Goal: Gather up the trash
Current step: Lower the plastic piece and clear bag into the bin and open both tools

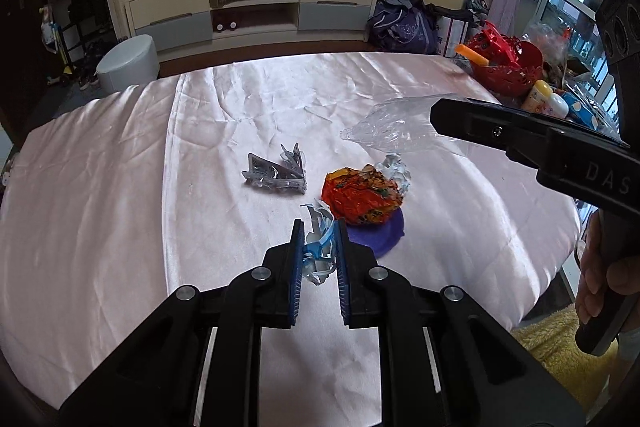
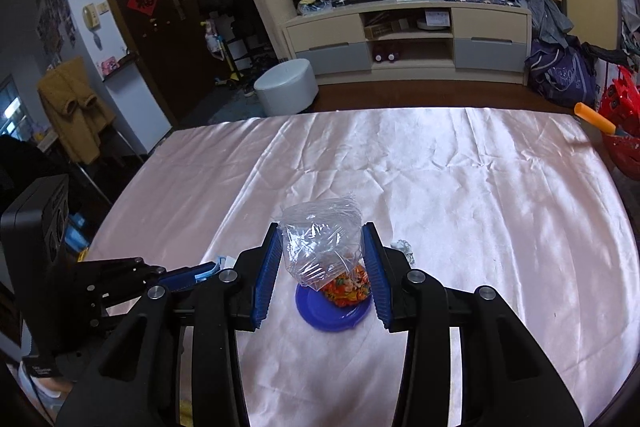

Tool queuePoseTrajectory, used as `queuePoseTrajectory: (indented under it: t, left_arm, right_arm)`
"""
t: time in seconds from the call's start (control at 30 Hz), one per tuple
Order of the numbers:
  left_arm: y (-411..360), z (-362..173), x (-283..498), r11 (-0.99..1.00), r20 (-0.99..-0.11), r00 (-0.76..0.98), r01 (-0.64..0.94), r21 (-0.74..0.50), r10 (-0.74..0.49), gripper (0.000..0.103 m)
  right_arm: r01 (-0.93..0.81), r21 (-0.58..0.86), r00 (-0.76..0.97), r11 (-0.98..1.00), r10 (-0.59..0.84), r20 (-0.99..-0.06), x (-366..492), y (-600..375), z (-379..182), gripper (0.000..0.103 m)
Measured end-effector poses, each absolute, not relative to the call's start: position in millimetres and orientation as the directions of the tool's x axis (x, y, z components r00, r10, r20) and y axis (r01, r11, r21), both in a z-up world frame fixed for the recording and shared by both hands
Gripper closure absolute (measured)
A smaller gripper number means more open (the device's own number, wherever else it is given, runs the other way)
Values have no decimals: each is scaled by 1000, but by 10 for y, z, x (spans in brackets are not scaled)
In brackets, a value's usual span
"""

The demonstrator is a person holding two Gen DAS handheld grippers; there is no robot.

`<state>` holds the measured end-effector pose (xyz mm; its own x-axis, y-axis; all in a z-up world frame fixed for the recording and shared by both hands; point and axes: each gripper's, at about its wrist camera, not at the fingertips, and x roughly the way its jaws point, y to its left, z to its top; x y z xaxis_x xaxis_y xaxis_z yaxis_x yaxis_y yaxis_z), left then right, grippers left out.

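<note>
left gripper [image 1: 318, 247]: nearest the left wrist camera, at 6 o'clock; its jaws are clenched on a crumpled blue-and-white wrapper [image 1: 318, 251], held above the cloth.
right gripper [image 2: 322, 267]: nearest the right wrist camera, at 6 o'clock; its jaws grasp a clear plastic bag [image 2: 320, 239], whose sides touch both blue pads. from the left wrist view this gripper reaches in from 3 o'clock with the bag hanging off its tip.
hand [image 1: 600, 267]: at 4 o'clock in the left wrist view, wrapped round the right gripper's handle.
desk [image 1: 100, 207]: covered by a shiny pale pink cloth, creased.
orange wrapper [image 1: 362, 195]: crumpled ball near the middle, resting on a purple lid [image 1: 380, 239]; a white crumpled scrap [image 1: 396, 171] touches it at 1 o'clock.
clear plastic packaging [image 1: 276, 173]: just beside the orange wrapper, at its 9 o'clock, lying apart on the cloth.
red basket [image 1: 504, 67]: at the desk's 2 o'clock edge, among bottles.
tv cabinet [image 1: 256, 3]: at 12 o'clock beyond the desk.
</note>
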<state>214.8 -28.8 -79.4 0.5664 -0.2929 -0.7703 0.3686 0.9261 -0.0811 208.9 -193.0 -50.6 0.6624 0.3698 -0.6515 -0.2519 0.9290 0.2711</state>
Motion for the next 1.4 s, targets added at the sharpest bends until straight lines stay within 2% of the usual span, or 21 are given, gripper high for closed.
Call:
queuePoseTrajectory:
  t: [0.23,0.6,0.9,1.4]
  left_arm:
    - [-226,-549,1466,922,-742,592,377,-91,-316,89]
    - [-172,-680,582,917,-727,598,384,-107,-336,89]
    - [-173,-1104,166,918,-754,564,376,-129,-337,89]
    - [-95,-2134,-39,925,-851,405,315,-213,-334,89]
  right_arm:
    - [-273,259,680,927,376,-630,1479,-1941,-313,61]
    - [-312,239,658,920,390,-644,639,-1931,-470,61]
    - [-301,261,604,917,395,-692,229,-1943,-881,61]
    - [-210,313,453,926,375,-808,77,-1940,-1935,61]
